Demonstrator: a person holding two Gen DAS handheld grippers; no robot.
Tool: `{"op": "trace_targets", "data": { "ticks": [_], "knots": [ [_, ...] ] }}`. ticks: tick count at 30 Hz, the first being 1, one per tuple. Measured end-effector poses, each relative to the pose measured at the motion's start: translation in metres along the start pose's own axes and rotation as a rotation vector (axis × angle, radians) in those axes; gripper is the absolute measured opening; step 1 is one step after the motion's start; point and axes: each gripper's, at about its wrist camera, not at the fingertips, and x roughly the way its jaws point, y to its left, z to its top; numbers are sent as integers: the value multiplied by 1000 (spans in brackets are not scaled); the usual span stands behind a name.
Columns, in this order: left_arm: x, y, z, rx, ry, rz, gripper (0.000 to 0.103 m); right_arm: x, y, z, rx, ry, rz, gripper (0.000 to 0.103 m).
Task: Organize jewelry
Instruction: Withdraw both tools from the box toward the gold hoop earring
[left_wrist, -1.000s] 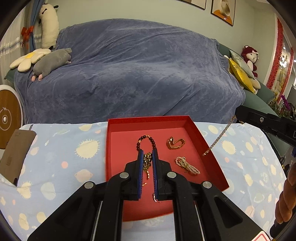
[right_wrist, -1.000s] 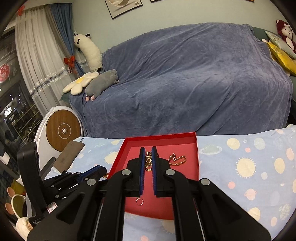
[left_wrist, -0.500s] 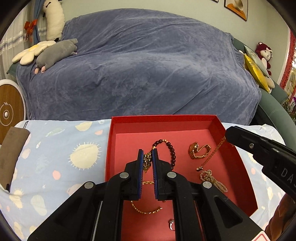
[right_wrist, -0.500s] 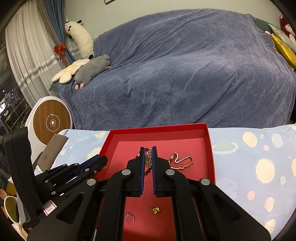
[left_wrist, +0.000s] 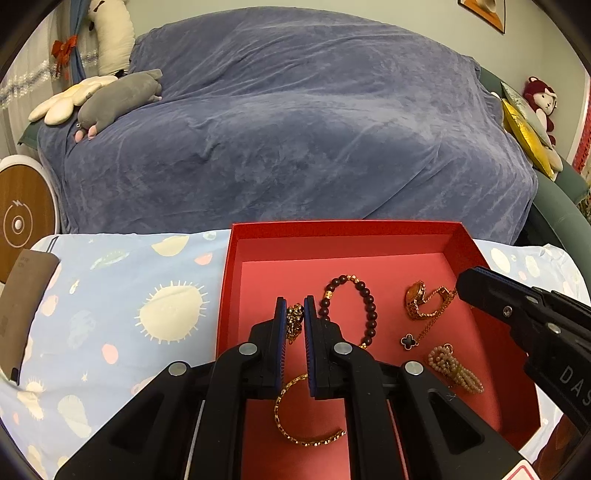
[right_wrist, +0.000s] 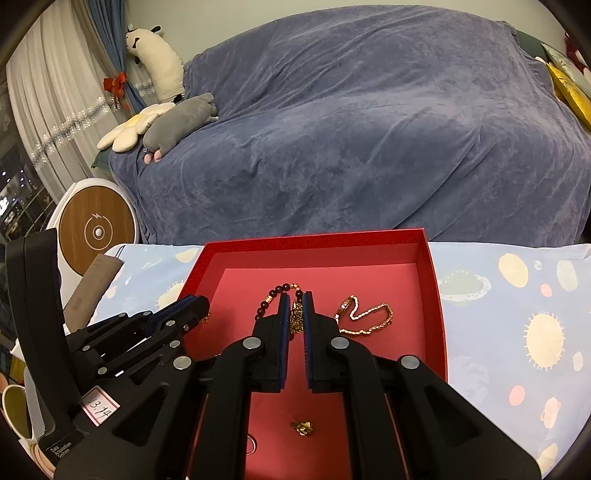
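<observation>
A red tray (left_wrist: 229, 280) (right_wrist: 434, 295) lies on the patterned cloth. My left gripper (left_wrist: 294, 310) is shut on a gold chain (left_wrist: 294, 322) above the tray's left part. My right gripper (right_wrist: 294, 304) is shut on a gold necklace (right_wrist: 295, 320); in the left wrist view it enters at right (left_wrist: 469, 284), the necklace hanging with a dark clover pendant (left_wrist: 409, 341). In the tray lie a dark bead bracelet (left_wrist: 369, 314), a gold watch (left_wrist: 415, 295) (right_wrist: 365, 317), a pearl piece (left_wrist: 454, 369), a gold bangle (left_wrist: 295, 424), a small gold charm (right_wrist: 302, 427) and a ring (right_wrist: 251, 443).
A blue-covered sofa (left_wrist: 295, 129) with plush toys (left_wrist: 118, 96) stands behind the table. A brown card (left_wrist: 22, 302) lies at the cloth's left edge. A round wooden-faced device (right_wrist: 96, 232) stands at left. Cups (right_wrist: 14, 410) show at lower left.
Both grippers have moved forward and lower over the tray. The right gripper carried its necklace from outside the tray's right edge to above the watch, and the pendant now reaches the tray floor.
</observation>
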Motion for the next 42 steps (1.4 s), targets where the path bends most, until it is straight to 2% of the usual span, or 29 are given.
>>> {"op": "trace_targets", "data": {
  "ticks": [2,3,4,5,8,11,13,17,22,25,28,33,42],
  "knots": [
    [-1,2,1,-17,-7,17,11,-4,-1,0,11,-11,-8,10],
    [-3,4,2,-27,-7,17,23,-7,-2,0,22,-15,-1,14],
    [-6,4,2,-34,-12,19,39,-12,-3,-1,31,-21,5,22],
    [-11,5,2,-38,-27,36,45,-18,-5,-2,34,-30,5,23],
    [-29,6,-2,-35,-51,36,52,-41,-9,-7,32,-52,7,24],
    [-55,7,-11,-36,-66,19,56,-70,-18,-21,42,-58,9,33],
    [-76,6,-24,-20,-78,19,62,-92,-24,-35,48,-52,7,33],
    [-109,-4,-53,25,-58,15,65,-130,-35,-71,52,-33,-17,34],
    [-137,-10,-96,14,-40,-4,69,-163,-44,-123,56,-3,-53,34],
    [-143,-18,-125,29,-8,11,69,-166,-52,-155,87,34,-64,35],
    [-144,-20,-148,4,31,-19,72,-158,-59,-183,99,85,-87,35],
    [-137,-21,-180,-44,93,-47,72,-142,-56,-207,30,123,-135,35],
    [-122,-40,-198,14,132,-67,72,-135,-56,-226,-32,130,-162,34]
  ]
}}
